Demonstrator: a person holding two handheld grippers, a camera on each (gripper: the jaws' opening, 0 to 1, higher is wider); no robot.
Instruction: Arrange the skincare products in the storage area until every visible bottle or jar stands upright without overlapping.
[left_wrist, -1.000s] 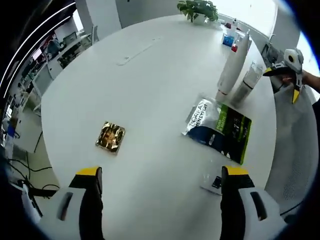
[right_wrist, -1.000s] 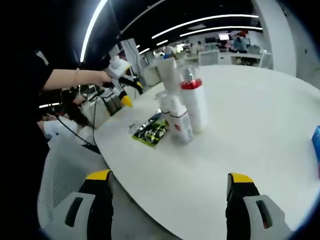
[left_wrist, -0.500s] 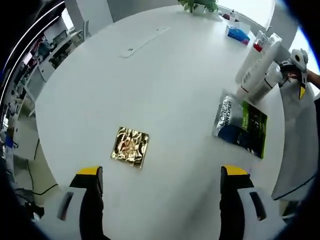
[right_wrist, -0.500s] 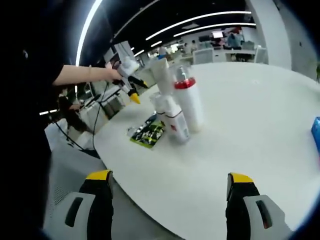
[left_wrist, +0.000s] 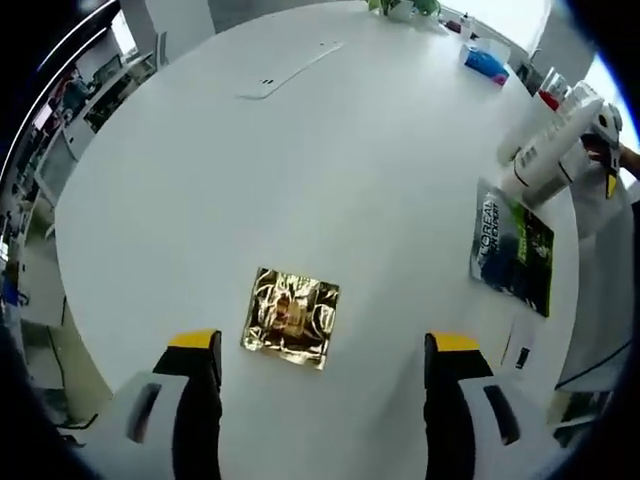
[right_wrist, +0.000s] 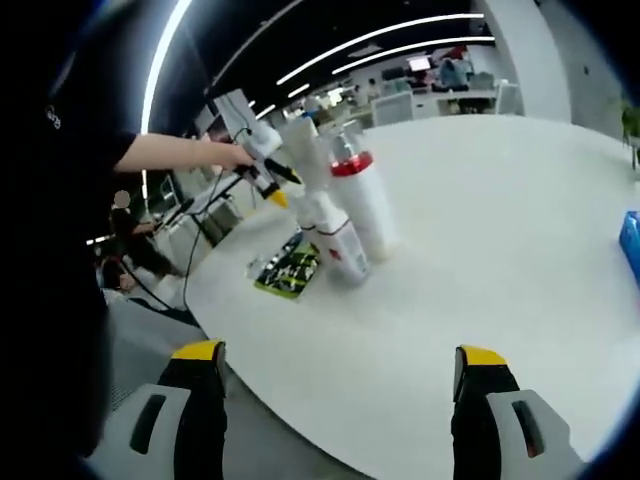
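The left tongs (left_wrist: 312, 375) hang wide open and empty over a gold foil sachet (left_wrist: 291, 317) lying flat on the white table (left_wrist: 300, 170). The right tongs (right_wrist: 340, 385) are equally open, holding nothing. The bottles (right_wrist: 345, 215) stand clustered upright near the table edge, beside a green sachet (right_wrist: 287, 270). The bottles look light, stiff and smooth, likely slippery; gripping mid-body seems safest.

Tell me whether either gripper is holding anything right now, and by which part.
Nothing is held. The left gripper stands open over the gold foil sachet, and the right gripper is open above the white table, apart from the bottles.
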